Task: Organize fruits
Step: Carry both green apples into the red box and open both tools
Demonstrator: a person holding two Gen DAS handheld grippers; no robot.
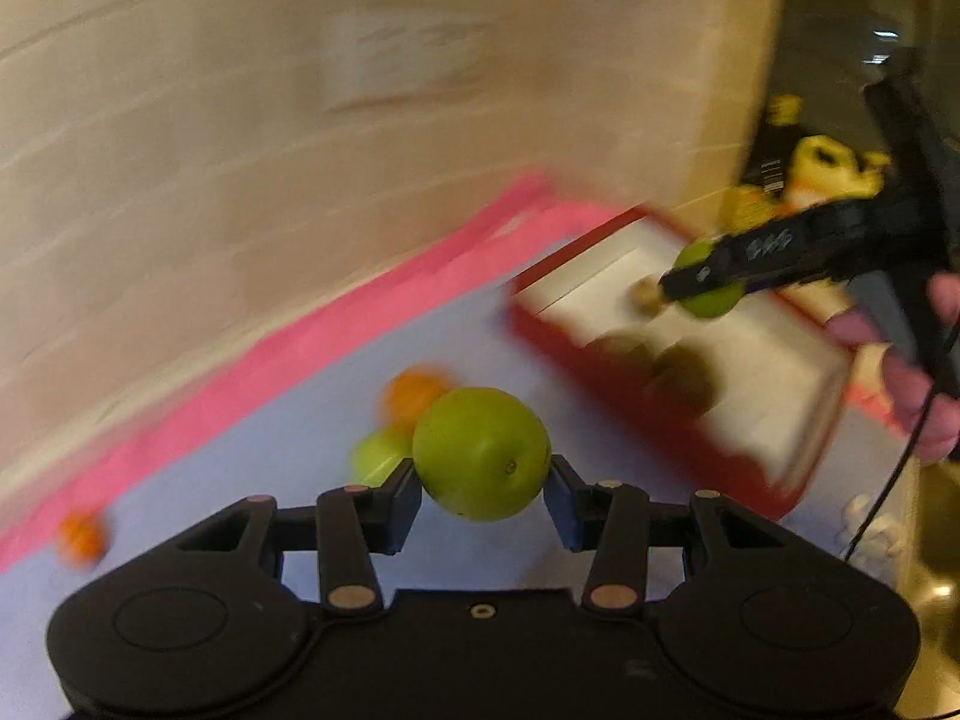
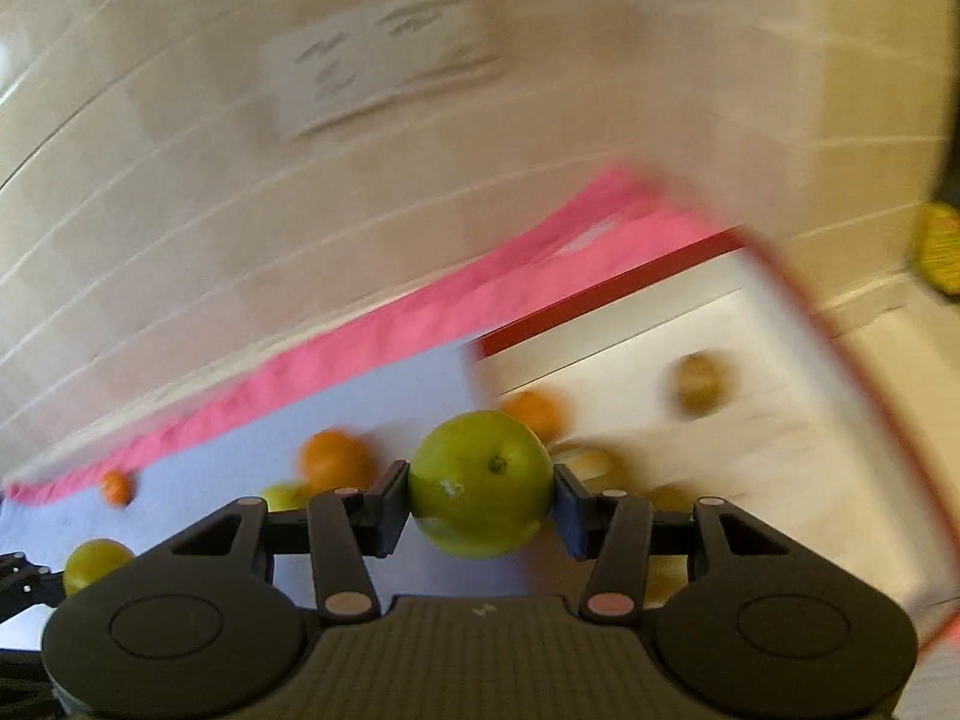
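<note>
pale tiled wall (image 2: 180, 192) behind lavender tabletop (image 1: 270, 468); each hand-held gripper (image 1: 483, 480) pinches a green fruit (image 1: 480, 453).

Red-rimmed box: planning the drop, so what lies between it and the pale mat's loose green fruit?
An orange, beside that green fruit; otherwise bare mat up to the box, in the left wrist view.

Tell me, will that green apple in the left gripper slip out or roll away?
Probably not: the left gripper pinches the green apple on both sides. It looks round and smooth, so it would likely roll if dropped on the lilac mat.
</note>
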